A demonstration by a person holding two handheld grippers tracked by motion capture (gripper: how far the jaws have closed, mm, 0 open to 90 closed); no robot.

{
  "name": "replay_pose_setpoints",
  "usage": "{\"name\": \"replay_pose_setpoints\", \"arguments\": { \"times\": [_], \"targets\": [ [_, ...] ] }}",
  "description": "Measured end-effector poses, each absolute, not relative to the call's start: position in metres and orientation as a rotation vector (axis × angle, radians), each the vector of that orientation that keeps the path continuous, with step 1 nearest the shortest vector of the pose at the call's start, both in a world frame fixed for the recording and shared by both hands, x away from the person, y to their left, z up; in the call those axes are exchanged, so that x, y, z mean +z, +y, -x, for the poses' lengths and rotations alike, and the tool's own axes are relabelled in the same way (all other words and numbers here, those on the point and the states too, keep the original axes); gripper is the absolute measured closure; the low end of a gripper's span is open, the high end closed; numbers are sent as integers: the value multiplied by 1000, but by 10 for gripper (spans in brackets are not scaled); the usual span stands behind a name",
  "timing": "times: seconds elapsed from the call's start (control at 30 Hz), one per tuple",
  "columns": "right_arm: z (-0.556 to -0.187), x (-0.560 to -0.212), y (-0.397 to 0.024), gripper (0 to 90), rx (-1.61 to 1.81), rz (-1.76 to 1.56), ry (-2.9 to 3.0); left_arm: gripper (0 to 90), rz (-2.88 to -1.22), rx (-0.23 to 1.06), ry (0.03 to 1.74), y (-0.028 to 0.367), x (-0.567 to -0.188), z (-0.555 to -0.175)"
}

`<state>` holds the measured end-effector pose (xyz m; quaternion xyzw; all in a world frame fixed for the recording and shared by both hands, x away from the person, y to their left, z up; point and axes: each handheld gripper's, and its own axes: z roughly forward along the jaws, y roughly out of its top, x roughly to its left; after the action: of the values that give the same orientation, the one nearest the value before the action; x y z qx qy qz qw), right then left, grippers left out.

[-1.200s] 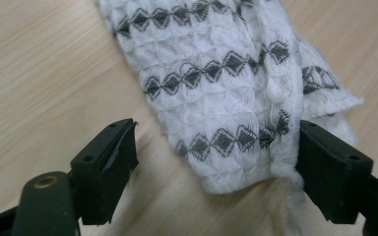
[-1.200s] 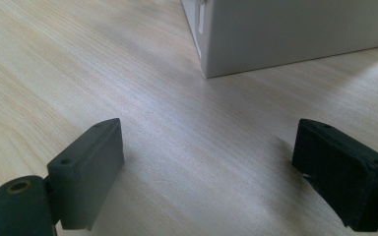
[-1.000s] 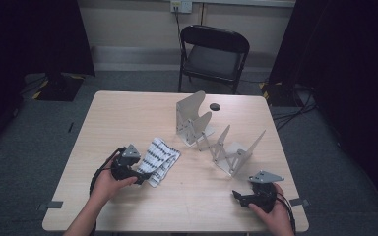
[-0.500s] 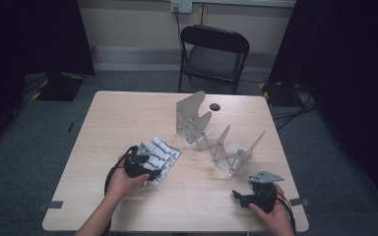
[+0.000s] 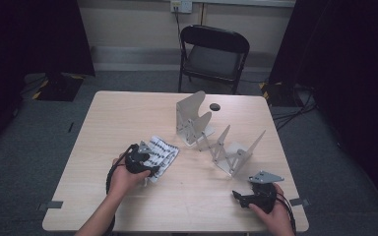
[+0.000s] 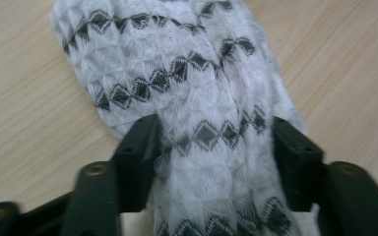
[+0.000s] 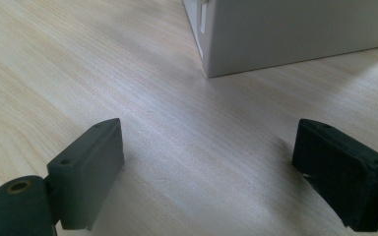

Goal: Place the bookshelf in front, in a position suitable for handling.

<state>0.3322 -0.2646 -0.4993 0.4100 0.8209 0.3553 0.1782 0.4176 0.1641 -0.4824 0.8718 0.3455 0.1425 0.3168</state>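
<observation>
A white knitted cloth point(image 5: 164, 152) with rows of black diamonds lies on the wooden table point(image 5: 108, 123), left of the middle. My left gripper point(image 5: 151, 168) rests on its near end. In the left gripper view the jaws have just been closing, and the cloth point(image 6: 192, 88) is bunched up between the two pads, which press on it from both sides; the left gripper point(image 6: 215, 135) is shut on the cloth. My right gripper point(image 5: 237, 196) lies near the table's front right edge. In its own view the right gripper point(image 7: 209, 147) stands open over bare wood.
A grey metal zigzag rack point(image 5: 211, 137) of upright plates stands right of the middle; one plate's corner point(image 7: 295, 34) shows just ahead of the right gripper. A small black disc point(image 5: 214, 106) lies behind it. A black folding chair point(image 5: 214, 54) stands beyond the table.
My left hand has moved right, onto the near end of the cloth, and its jaws have come together around a fold of it. The right hand has kept still.
</observation>
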Motion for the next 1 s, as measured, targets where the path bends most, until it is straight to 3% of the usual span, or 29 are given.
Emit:
{"name": "replay_pose_setpoints", "arguments": {
  "times": [0.07, 0.23, 0.4, 0.6, 1.0],
  "targets": [
    [-332, -499, -265, 115, 1005, -1158, 2322, 607, -2308, 372, 885, 166, -481, -417],
    [-332, -499, -265, 115, 1006, -1158, 2322, 728, -2347, 381, 830, 164, -479, -415],
    [-332, -499, -265, 115, 1005, -1160, 2322, 740, -2344, 355, 815, 165, -477, -416],
    [-332, -499, -265, 115, 1005, -1160, 2322, 739, -2297, 324, 745, 160, -449, -413],
    [-332, -499, -265, 115, 1006, -1159, 2322, 735, -2205, 449, 674, 154, -380, -430]
  ]
}}
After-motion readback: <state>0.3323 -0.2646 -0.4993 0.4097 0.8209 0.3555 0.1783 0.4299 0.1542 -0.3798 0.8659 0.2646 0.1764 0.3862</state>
